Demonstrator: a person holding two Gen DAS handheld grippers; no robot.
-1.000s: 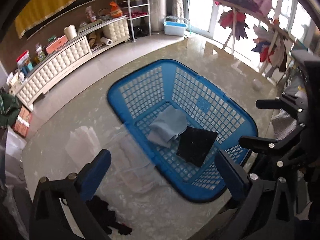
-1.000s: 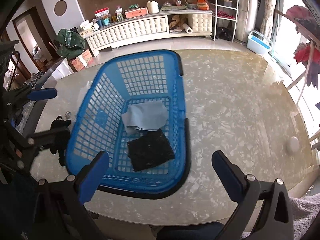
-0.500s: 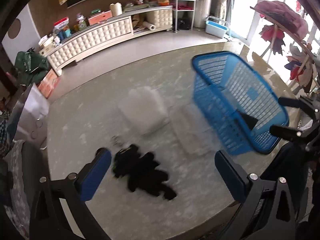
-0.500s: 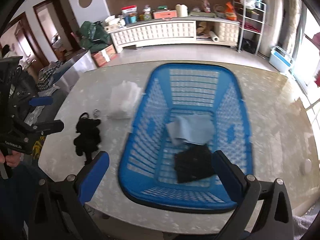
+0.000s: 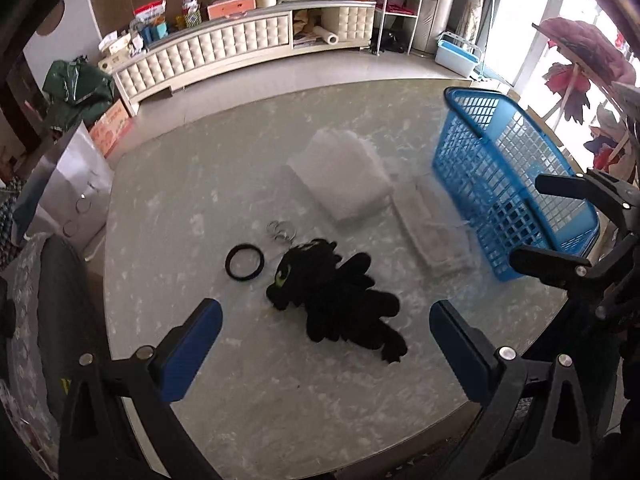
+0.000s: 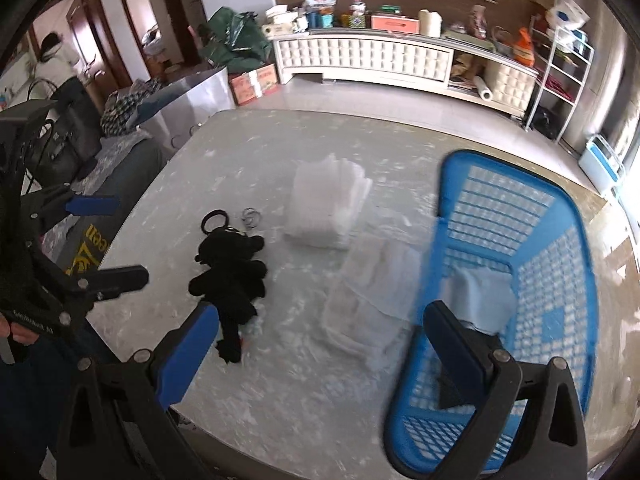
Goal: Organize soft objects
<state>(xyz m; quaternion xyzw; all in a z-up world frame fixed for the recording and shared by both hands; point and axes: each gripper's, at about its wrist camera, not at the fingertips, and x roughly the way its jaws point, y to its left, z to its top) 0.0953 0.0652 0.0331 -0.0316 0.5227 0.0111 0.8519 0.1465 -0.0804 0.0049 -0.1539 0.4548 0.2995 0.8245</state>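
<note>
While both grippers are hovering spread and empty, a black plush toy [image 5: 332, 292] is lying on the counter [image 5: 248, 384].
Left gripper [image 5: 326, 354] is facing it; right gripper [image 6: 320, 348] is overlooking the blue basket [image 6: 560, 264].

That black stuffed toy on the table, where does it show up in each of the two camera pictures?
Left wrist view: the black plush toy lies near the picture's centre on the marble table, ahead of the open left gripper.
Right wrist view: the same toy lies left of centre, beyond the left fingertip of the open right gripper.
Shared landmark: the black ring beside the toy's head.
</note>
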